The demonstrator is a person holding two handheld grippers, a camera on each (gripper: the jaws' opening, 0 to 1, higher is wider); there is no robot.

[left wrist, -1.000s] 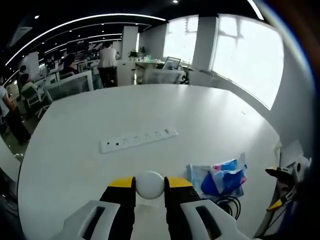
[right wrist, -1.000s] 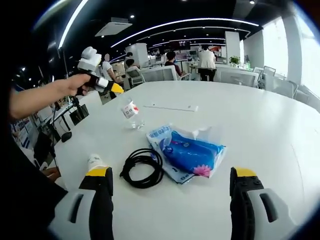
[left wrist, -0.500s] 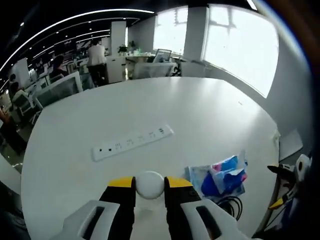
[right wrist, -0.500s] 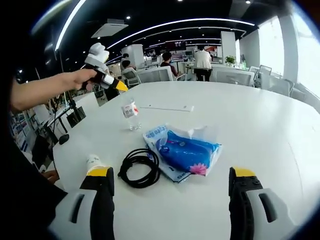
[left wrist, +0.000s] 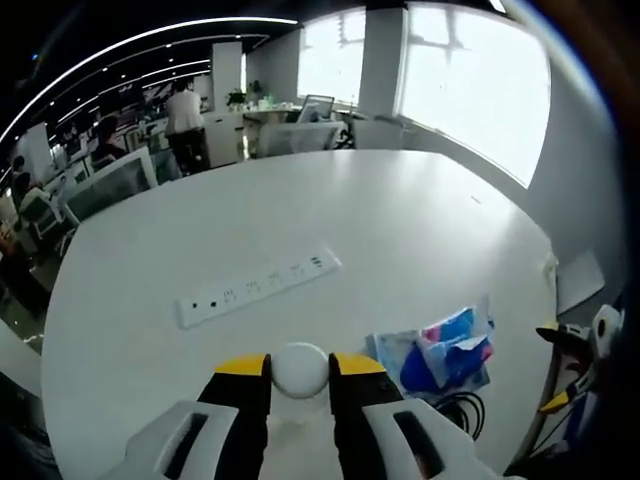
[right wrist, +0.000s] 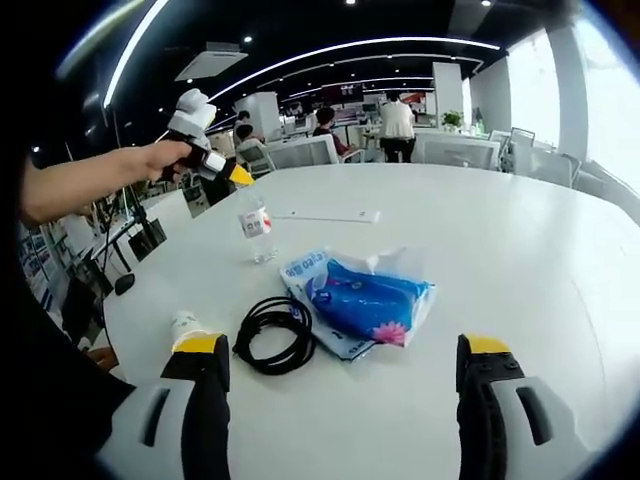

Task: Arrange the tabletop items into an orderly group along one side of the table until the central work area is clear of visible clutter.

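Open-plan office behind, ceiling light strips, bright windows; round white table (right wrist: 560, 240), smooth and matte, takes up most of both views

Left gripper view: left gripper (left wrist: 300, 372), yellow-tipped jaws clenched on the white cap of the water bottle (left wrist: 300, 369), looking straight down onto it. Beyond the cap, a long flat white power strip (left wrist: 256, 289) lies well apart on the table. To the right, a crinkled blue plastic tissue pack (left wrist: 440, 352), and just below it a loop of black cable (left wrist: 462, 407). At the right edge, the right gripper (left wrist: 570, 365) comes in, yellow jaw tips spread

Right gripper view: at the left, a person's forearm reaches out level over the table edge, hand (right wrist: 160, 160) wrapped round the left gripper, which angles down onto the bottle top. Bottle (right wrist: 256, 228) stands upright on the table, clear plastic, white and red label. Small white-capped bottle (right wrist: 187, 326) near the table edge, just above the left jaw. Black cable (right wrist: 272, 335) coiled in a rough round loop, touching the tissue pack (right wrist: 365, 298), soft and wrinkled, white tissue poking from its top. Power strip (right wrist: 325, 215) beyond. Right gripper (right wrist: 340, 380) released, jaws wide apart, hovering above the table with nothing between them
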